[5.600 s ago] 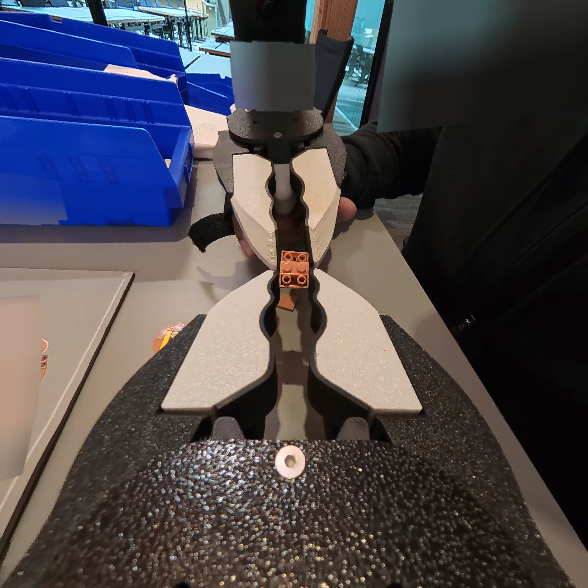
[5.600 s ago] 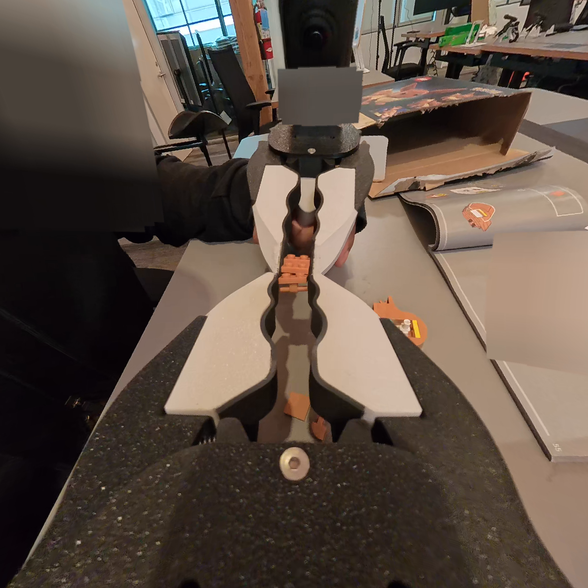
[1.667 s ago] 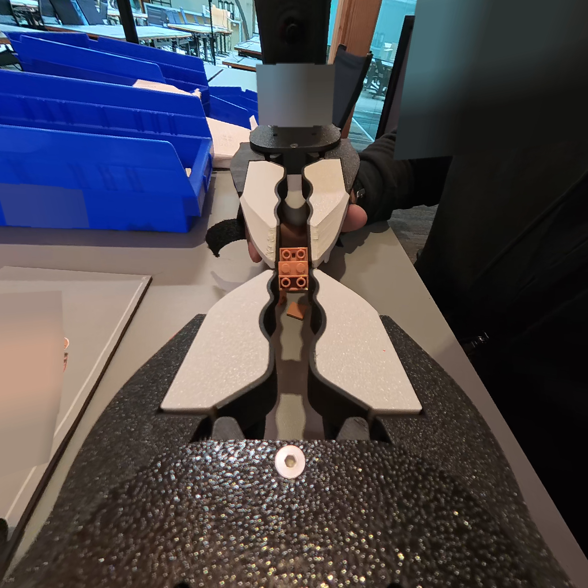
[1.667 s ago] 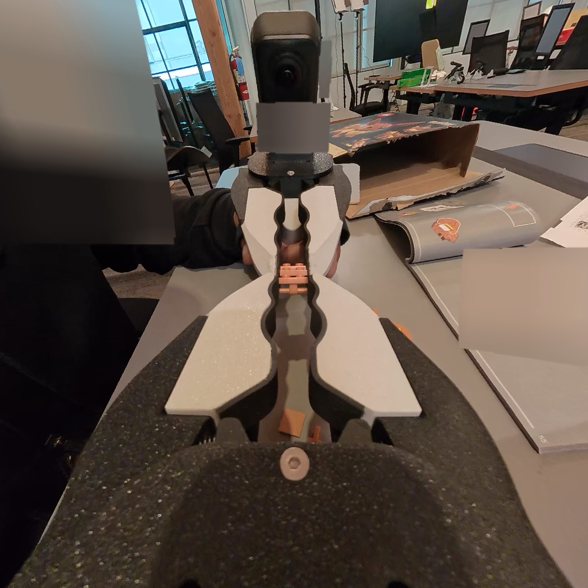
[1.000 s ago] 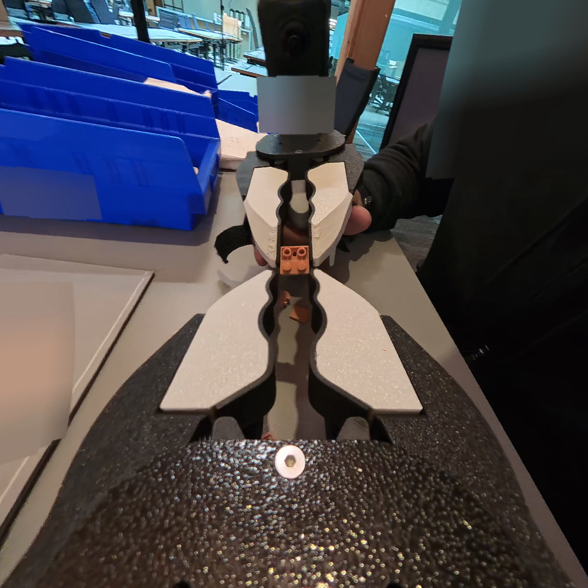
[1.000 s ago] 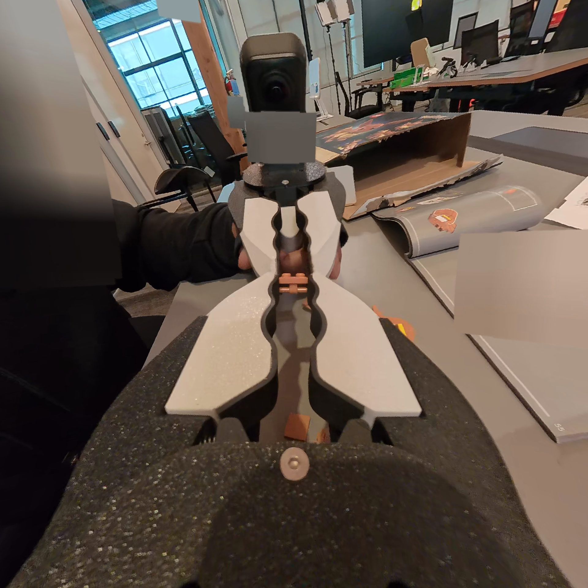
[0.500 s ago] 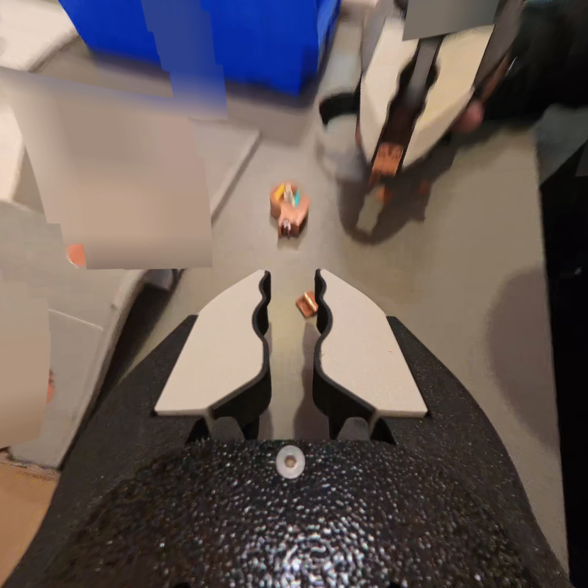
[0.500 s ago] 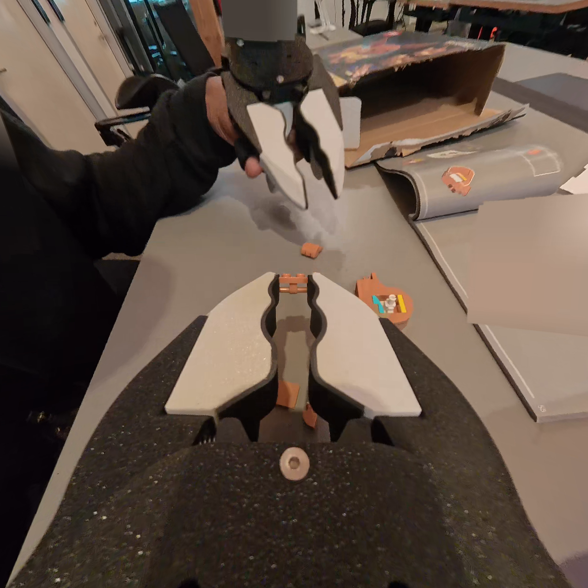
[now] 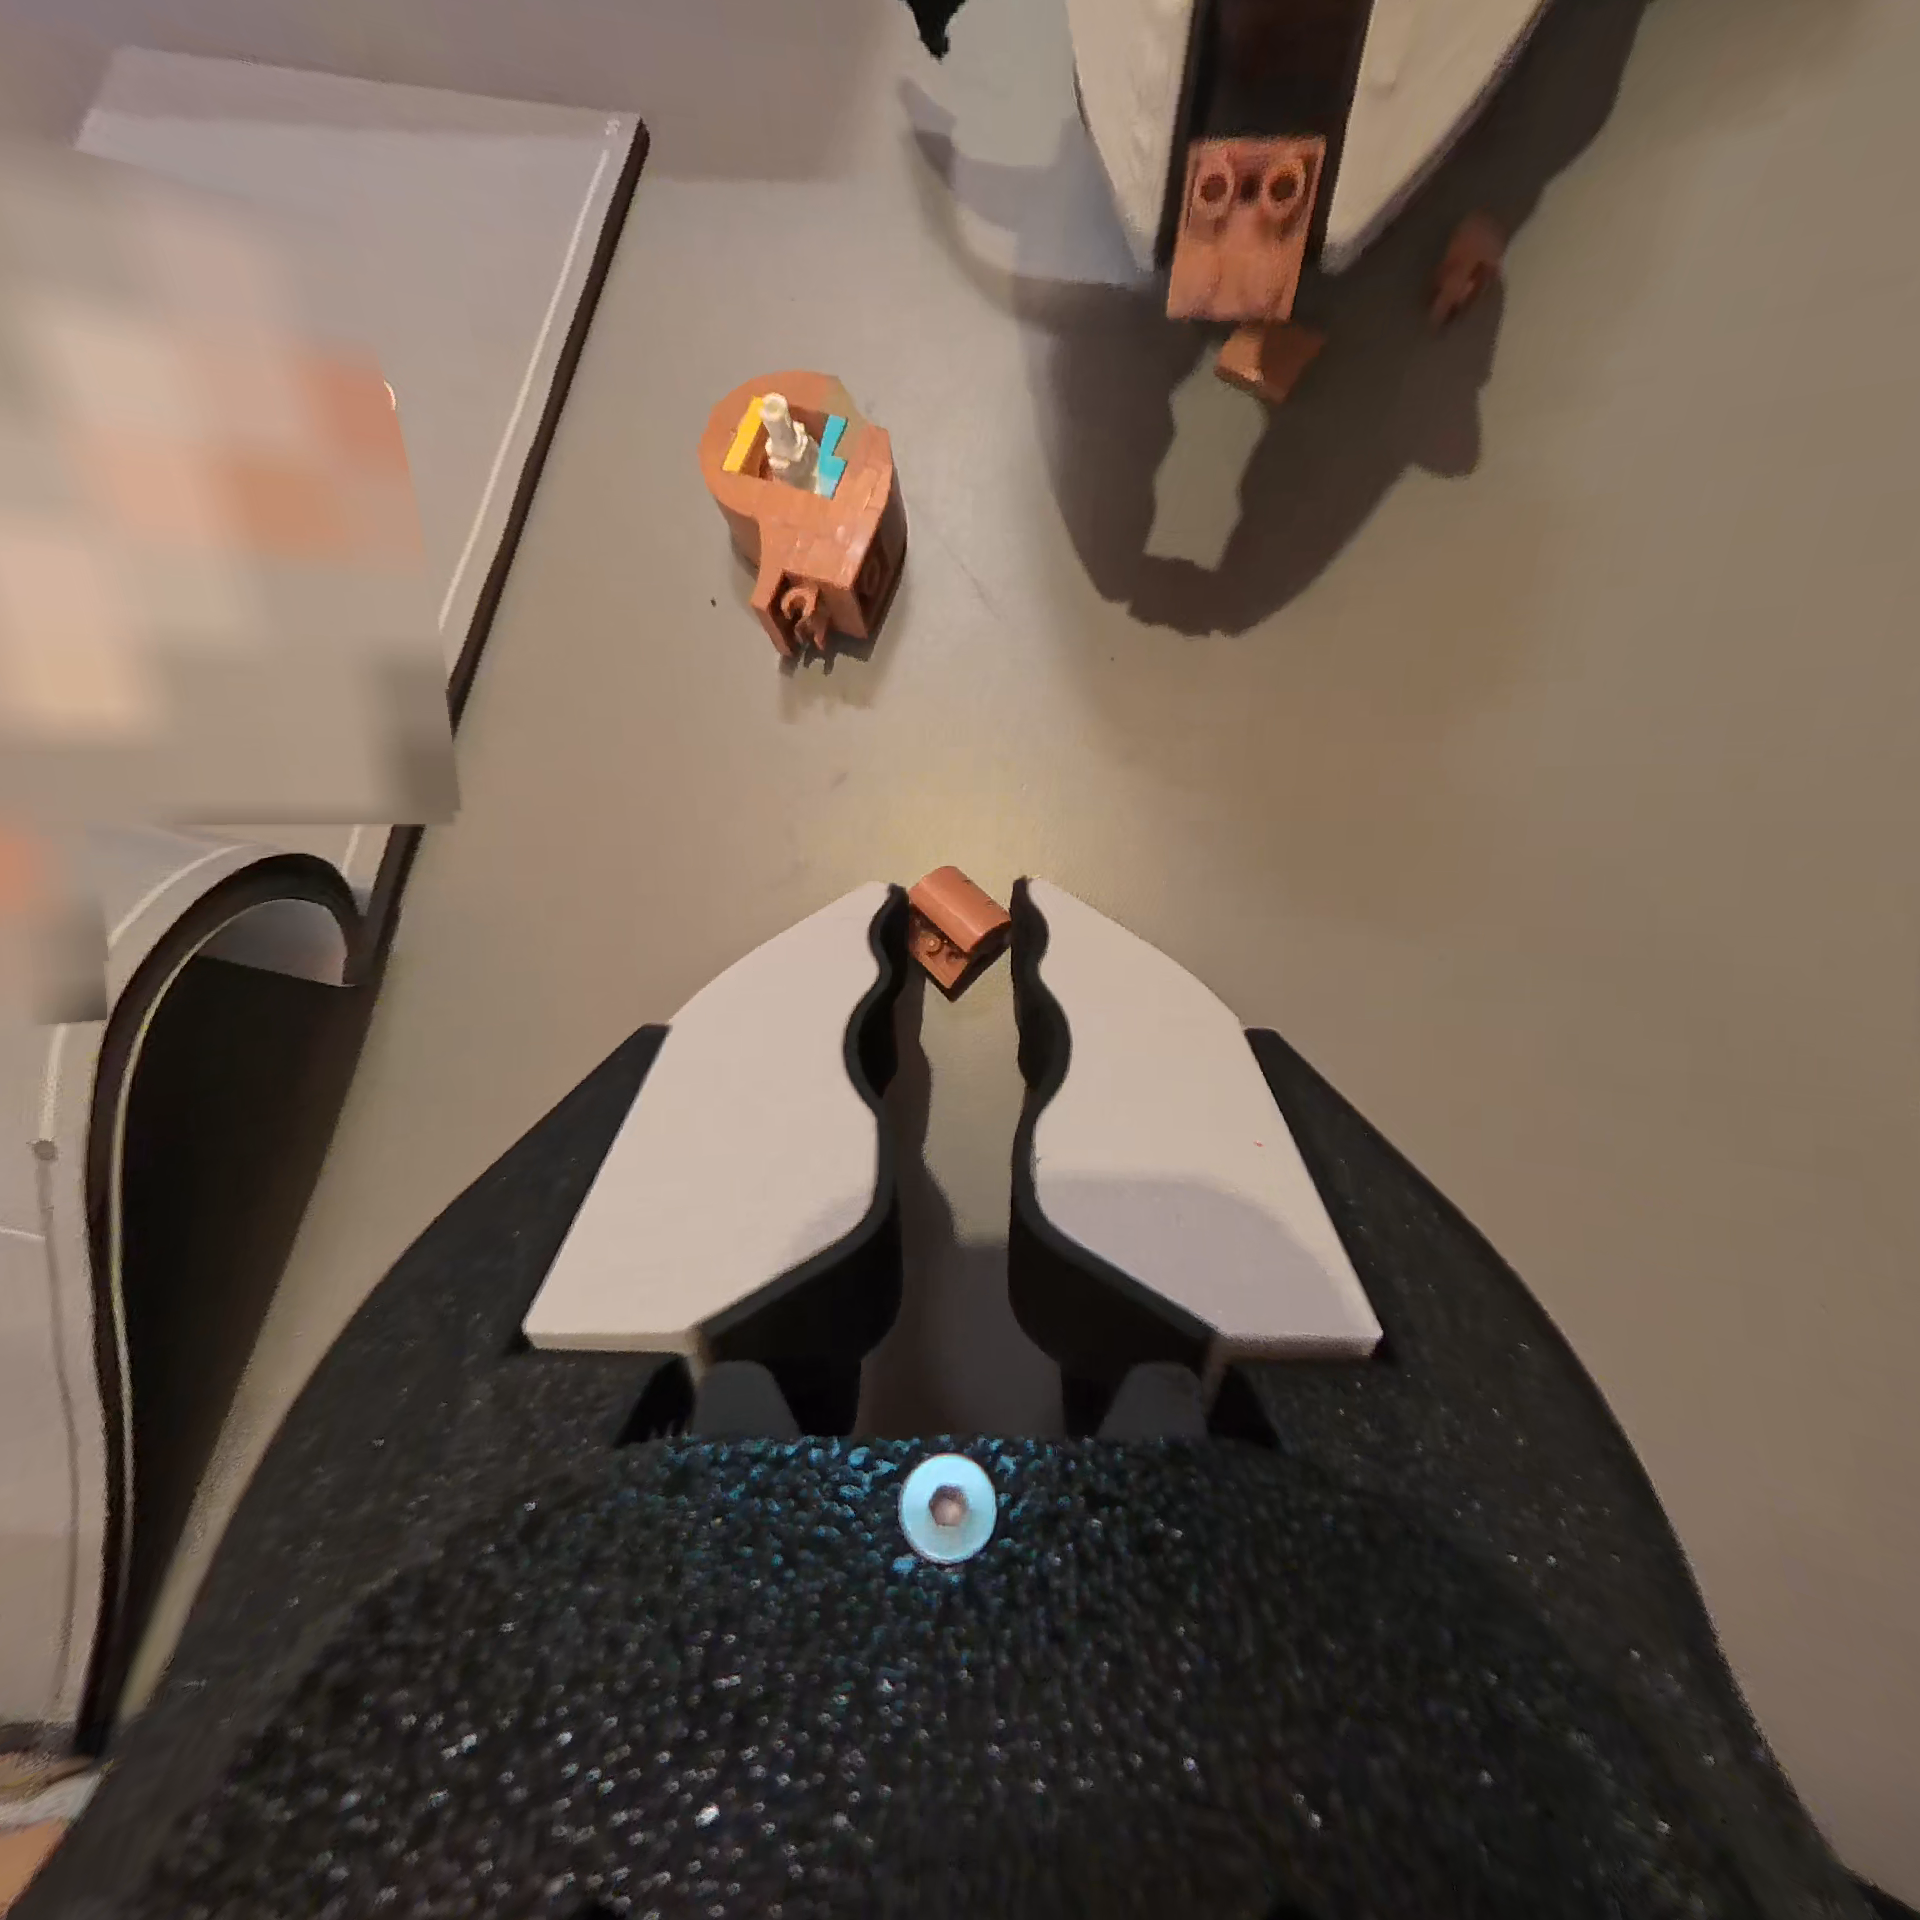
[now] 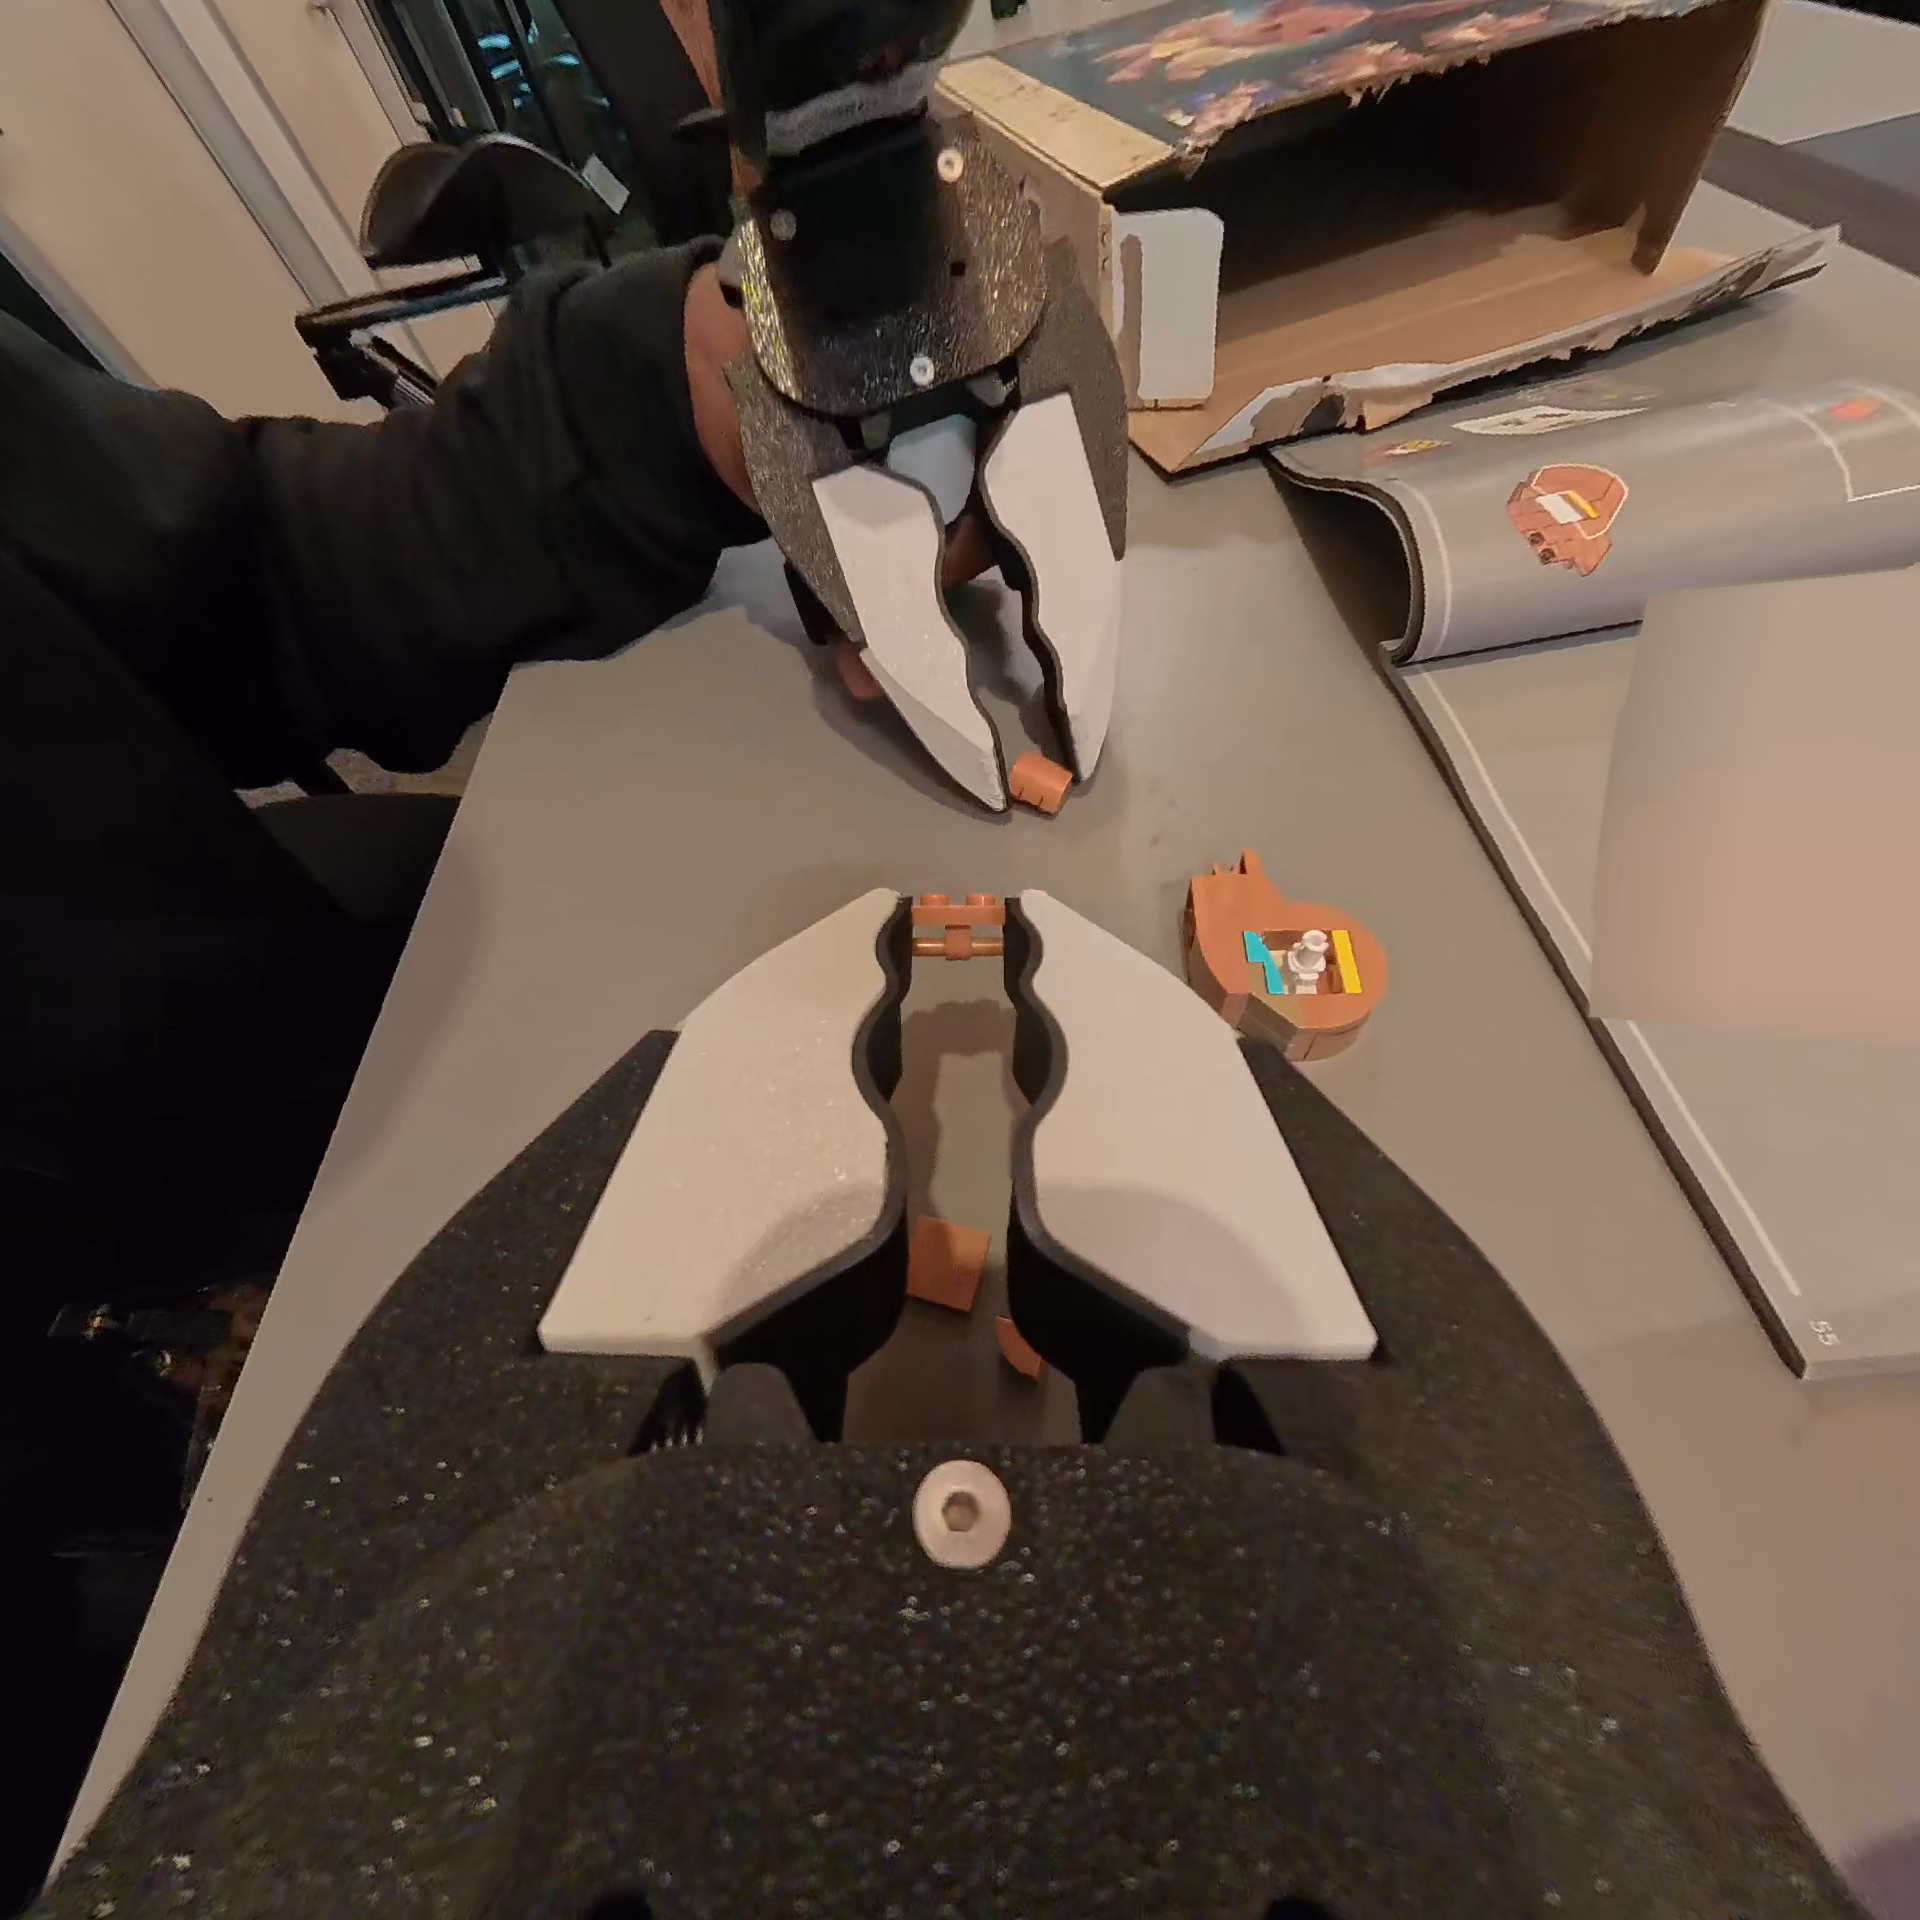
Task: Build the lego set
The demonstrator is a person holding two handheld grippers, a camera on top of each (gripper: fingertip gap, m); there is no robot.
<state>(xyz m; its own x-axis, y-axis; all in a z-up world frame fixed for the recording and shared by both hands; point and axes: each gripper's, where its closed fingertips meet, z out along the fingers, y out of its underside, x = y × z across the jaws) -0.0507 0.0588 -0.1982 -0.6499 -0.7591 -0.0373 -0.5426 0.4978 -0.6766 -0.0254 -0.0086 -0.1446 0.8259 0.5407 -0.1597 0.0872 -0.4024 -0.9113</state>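
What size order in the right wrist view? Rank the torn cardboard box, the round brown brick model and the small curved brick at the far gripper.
torn cardboard box
round brown brick model
small curved brick

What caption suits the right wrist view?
Right tool grips a small orange brick piece; left tool reaches a curved brick.

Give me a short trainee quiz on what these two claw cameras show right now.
1. True or false: the right claw holds a blue brick.
2. The round model sits on: A the table; B the booklet; C the box.
3. Fill in: the curved brick on the table lies between the tips of the ___ claw.
Key: 1 false, it holds a brown studded piece; 2 A; 3 left claw.
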